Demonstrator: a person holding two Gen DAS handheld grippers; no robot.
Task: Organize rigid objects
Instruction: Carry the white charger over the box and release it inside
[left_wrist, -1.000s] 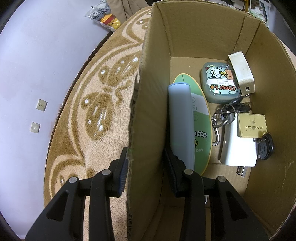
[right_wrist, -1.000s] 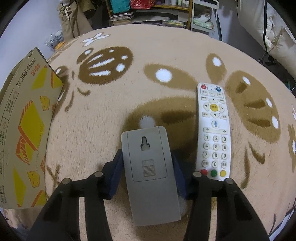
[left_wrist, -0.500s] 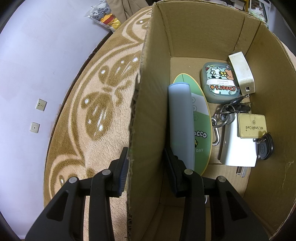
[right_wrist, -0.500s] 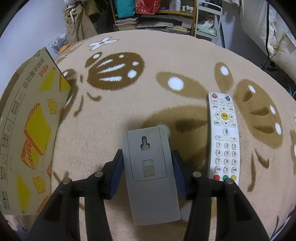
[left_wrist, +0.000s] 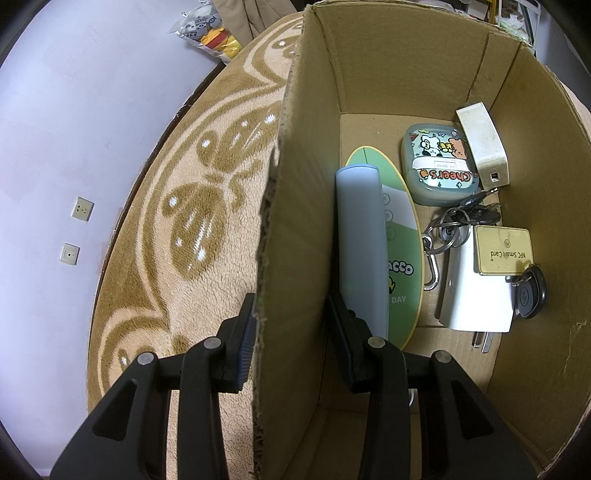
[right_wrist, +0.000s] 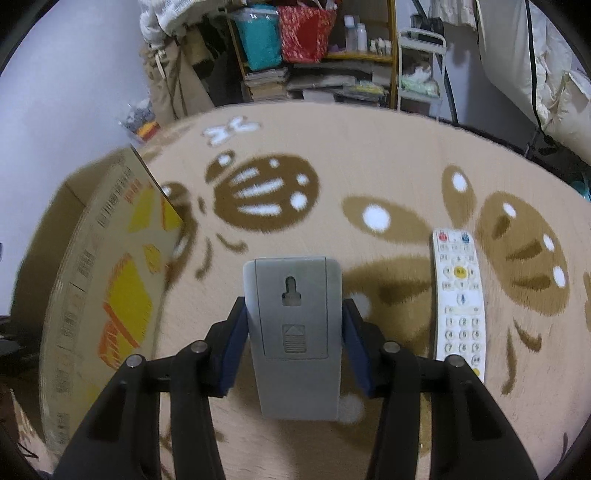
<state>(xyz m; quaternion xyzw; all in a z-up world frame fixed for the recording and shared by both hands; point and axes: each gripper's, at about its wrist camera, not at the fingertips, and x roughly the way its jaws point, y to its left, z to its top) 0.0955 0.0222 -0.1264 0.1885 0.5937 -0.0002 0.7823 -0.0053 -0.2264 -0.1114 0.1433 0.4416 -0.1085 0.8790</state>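
The left gripper (left_wrist: 291, 334) straddles the near side wall of the cardboard box (left_wrist: 295, 229), one finger outside over the rug (left_wrist: 192, 236) and the other inside; the outer pad lies against the wall, but whether the inner pad touches it cannot be told, so the grip itself cannot be confirmed. Just ahead of the inner finger, inside the box, a pale blue-grey bar (left_wrist: 360, 243) lies lengthwise on a green oval card (left_wrist: 402, 254). Further to the right of that finger lie a tin with cartoon stickers (left_wrist: 437, 171), a cream plastic block (left_wrist: 482, 142), a bunch of keys on rings (left_wrist: 448, 230), a yellow NFC card (left_wrist: 502, 249), a white plug adapter (left_wrist: 476, 299) and a black key fob (left_wrist: 530, 293). The right gripper (right_wrist: 293, 334) is pinched on a grey remote (right_wrist: 295, 332), back side up with its battery cover and hanging slot showing; the pads press its two long edges, and it is held clear above the rug (right_wrist: 369, 177). To the right of this gripper a white remote with coloured buttons (right_wrist: 460, 299) lies flat on the rug, well apart from the held one. To the left stands the printed outer side of the box (right_wrist: 107, 295).
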